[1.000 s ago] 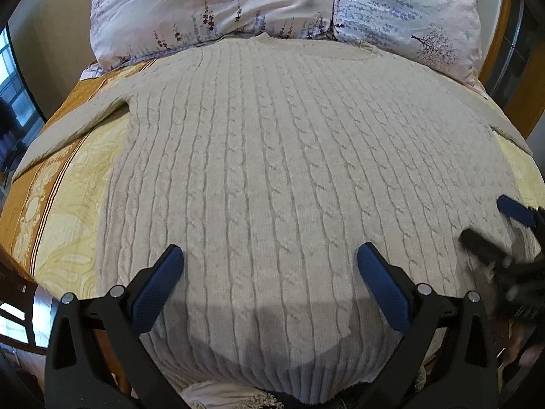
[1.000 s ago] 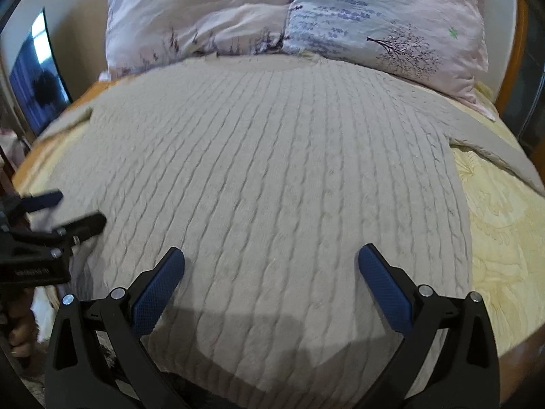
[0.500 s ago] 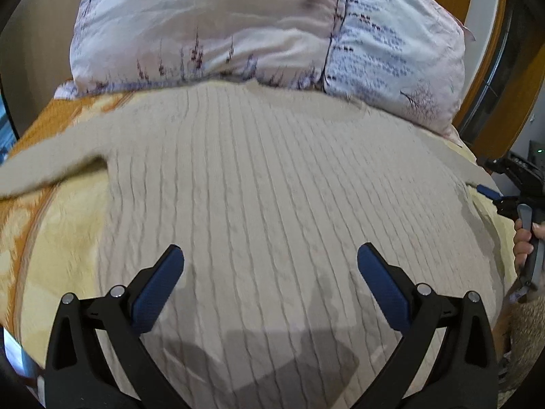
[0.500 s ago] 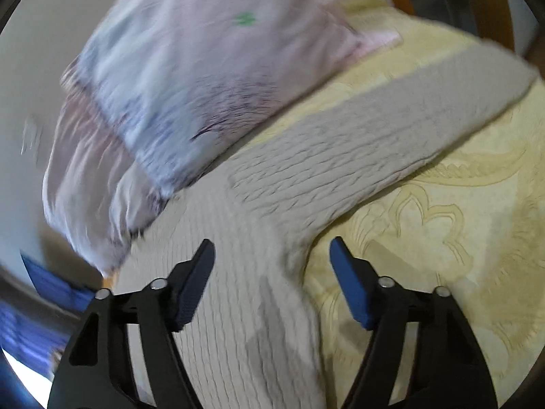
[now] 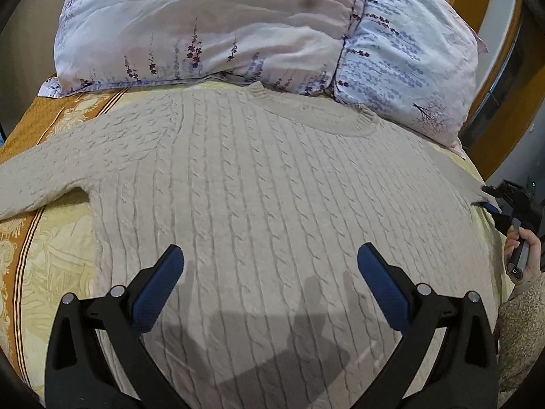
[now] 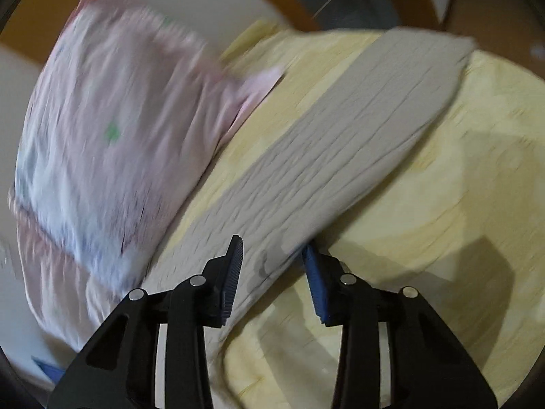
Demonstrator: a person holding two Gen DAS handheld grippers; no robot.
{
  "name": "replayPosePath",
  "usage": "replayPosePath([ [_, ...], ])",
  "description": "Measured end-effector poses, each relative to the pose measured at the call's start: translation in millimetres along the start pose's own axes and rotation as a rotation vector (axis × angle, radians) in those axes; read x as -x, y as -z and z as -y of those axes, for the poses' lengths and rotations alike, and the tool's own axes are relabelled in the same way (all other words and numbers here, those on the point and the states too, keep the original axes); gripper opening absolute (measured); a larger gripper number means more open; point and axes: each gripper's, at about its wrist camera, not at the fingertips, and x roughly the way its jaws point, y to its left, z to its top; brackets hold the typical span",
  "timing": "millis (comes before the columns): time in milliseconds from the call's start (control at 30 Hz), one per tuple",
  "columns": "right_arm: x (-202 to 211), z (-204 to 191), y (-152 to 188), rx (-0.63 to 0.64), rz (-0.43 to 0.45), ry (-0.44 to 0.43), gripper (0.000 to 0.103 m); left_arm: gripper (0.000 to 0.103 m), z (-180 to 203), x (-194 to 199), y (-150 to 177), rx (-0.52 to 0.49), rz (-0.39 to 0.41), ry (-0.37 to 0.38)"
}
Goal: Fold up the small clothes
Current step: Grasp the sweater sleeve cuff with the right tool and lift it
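A bed [image 5: 41, 272] under a pale yellow, orange-bordered patterned cover [image 6: 460, 204] carried everything. A beige cable-knit sweater [image 5: 265, 197] lay flat across it, front up, its neckline just beside two floral pillows [image 5: 218, 24] at the head. Orange-brown wood framing [image 5: 490, 78] rose behind the pillows to the right.

The left gripper [image 5: 270, 266] hovered over the sweater's lower body, jaws spread wide with nothing between them, casting a shadow on the knit. The right gripper [image 6: 272, 272] was at the sweater's right sleeve [image 6: 340, 156], which stretched out across the yellow cover; its jaws were closing with the sleeve's edge between them, the pads not visibly pressing on it.

The right wrist view was smeared by motion, so the pillows and the knit pattern there were hard to make out. In the left wrist view the right hand [image 5: 521, 255] and a fleecy cuff were cut off at the frame's edge, and the sweater's hem was hidden behind the gripper.
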Motion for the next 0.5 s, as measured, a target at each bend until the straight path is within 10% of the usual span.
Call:
replayPosePath([
  [500,2,2,-10,0.065,0.069,0.077,0.011,0.101,-10,-3,-17,-0.025,0.039,-0.055],
])
